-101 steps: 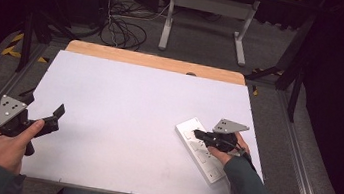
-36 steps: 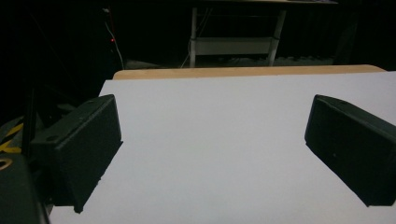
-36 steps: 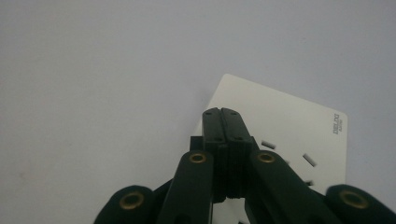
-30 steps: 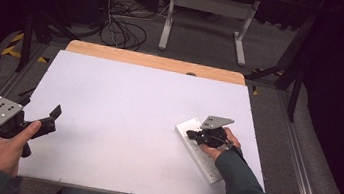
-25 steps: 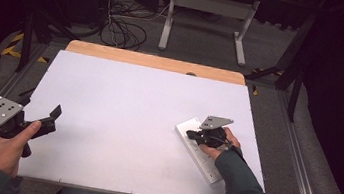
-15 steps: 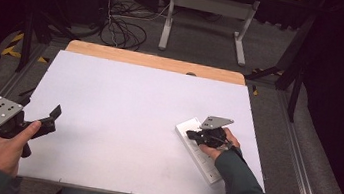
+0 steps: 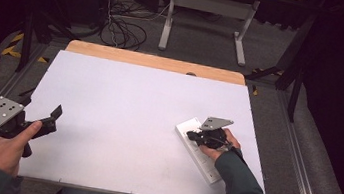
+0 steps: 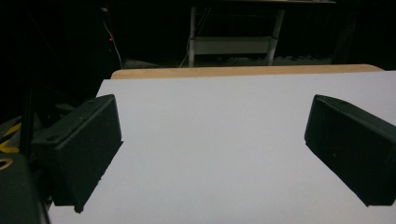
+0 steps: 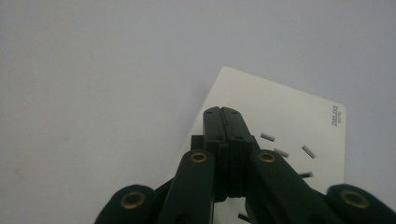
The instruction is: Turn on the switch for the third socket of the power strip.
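Observation:
A white power strip (image 7: 203,162) lies slantwise on the white table (image 7: 128,106), near its right front corner. My right gripper (image 7: 190,136) is shut, its jaws pressed together with nothing between them, and its tips are over the strip's far end. In the right gripper view the joined tips (image 9: 222,113) sit above the strip (image 9: 289,116), beside its socket slots. Whether they touch it I cannot tell. My left gripper (image 7: 41,110) hovers at the table's left front edge, open; its jaws (image 8: 210,154) stand wide apart over bare tabletop.
A wooden band (image 7: 154,61) runs along the table's far edge. Beyond it are floor cables (image 7: 119,24) and a metal stand (image 7: 207,6). Metal rails (image 7: 302,164) flank both sides of the table.
Since 3.4 s ago my right gripper has shifted slightly left along the power strip, and my left hand has drifted a little left. Over the last second nothing has moved.

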The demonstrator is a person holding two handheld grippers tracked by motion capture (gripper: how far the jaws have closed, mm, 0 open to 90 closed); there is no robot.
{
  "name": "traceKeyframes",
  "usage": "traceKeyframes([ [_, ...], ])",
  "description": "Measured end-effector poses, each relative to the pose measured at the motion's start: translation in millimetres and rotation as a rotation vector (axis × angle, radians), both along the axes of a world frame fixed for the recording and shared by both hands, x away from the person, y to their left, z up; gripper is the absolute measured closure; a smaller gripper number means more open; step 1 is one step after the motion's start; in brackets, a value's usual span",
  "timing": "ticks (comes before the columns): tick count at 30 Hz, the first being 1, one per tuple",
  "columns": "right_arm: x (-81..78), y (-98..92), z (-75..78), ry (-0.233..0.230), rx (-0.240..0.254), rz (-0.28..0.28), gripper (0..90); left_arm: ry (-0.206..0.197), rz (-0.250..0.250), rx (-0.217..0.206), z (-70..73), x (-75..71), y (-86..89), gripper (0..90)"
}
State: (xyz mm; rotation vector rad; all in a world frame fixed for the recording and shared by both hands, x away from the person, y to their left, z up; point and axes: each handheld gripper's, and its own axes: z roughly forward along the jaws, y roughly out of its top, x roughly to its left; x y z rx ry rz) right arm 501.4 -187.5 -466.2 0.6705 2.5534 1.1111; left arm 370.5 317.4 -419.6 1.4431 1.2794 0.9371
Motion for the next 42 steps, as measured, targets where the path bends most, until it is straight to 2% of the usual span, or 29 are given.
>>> traceKeyframes([
  [13,-1.4,-1.7,0.4,-0.008,-0.004,-0.015,90.0,0.004,-0.004,0.003,0.2,1.7,-1.0,4.6],
  [14,-1.3,-2.9,1.2,-0.004,0.012,-0.017,90.0,0.004,-0.004,0.002,0.3,1.7,-1.2,4.6],
  [16,-0.7,-7.3,6.3,-0.018,0.073,-0.039,90.0,0.005,-0.007,0.007,0.0,2.2,-0.9,4.6],
  [18,-0.2,-11.6,9.2,-0.024,0.096,-0.054,90.0,0.005,-0.006,0.005,-0.1,2.4,-1.2,4.6],
  [24,-1.7,-12.2,11.0,-0.036,0.093,-0.05,90.0,0.003,-0.012,0.006,-0.1,3.4,-1.4,4.6],
  [42,-9.1,-23.3,16.3,-0.06,0.139,-0.069,90.0,0.007,-0.038,0.005,-0.3,10.9,-7.7,4.8],
])
